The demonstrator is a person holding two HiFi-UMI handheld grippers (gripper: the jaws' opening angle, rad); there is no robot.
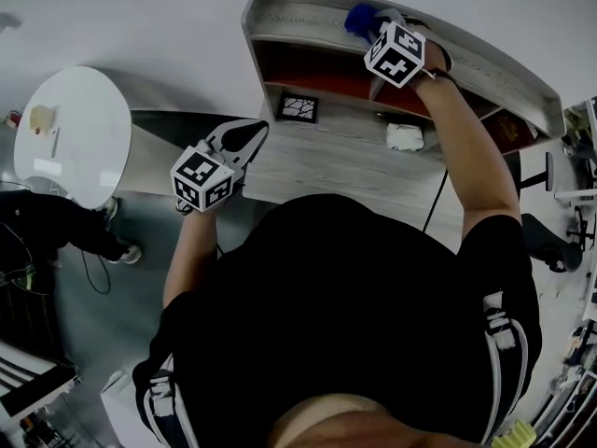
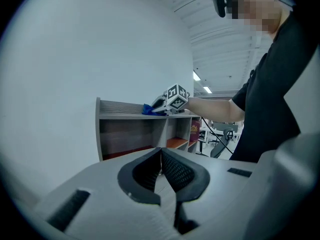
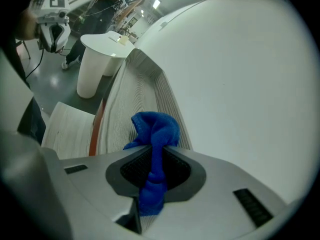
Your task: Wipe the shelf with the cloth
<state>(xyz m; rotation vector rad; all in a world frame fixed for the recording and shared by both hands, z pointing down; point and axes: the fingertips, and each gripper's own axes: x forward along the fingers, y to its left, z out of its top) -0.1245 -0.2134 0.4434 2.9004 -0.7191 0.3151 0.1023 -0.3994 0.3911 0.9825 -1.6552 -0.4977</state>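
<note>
Wood-grain bench (image 1: 345, 161) w/ black sq. tile (image 1: 298, 107), white crackle pattern, lying flat at back left. Small white obj. (image 1: 405, 136) to its right, apart; can't ID. Black cable (image 1: 435, 199) drops off bench's front edge. Round white bench (image 1: 75, 138) stands separate at left, small yellowish item (image 1: 41, 119) nr its rim. Grey floor (image 1: 103, 334), white wall (image 1: 140, 17). Ceiling strip lights (image 2: 196, 76) on. Black chair (image 1: 544, 239) at right.
</note>
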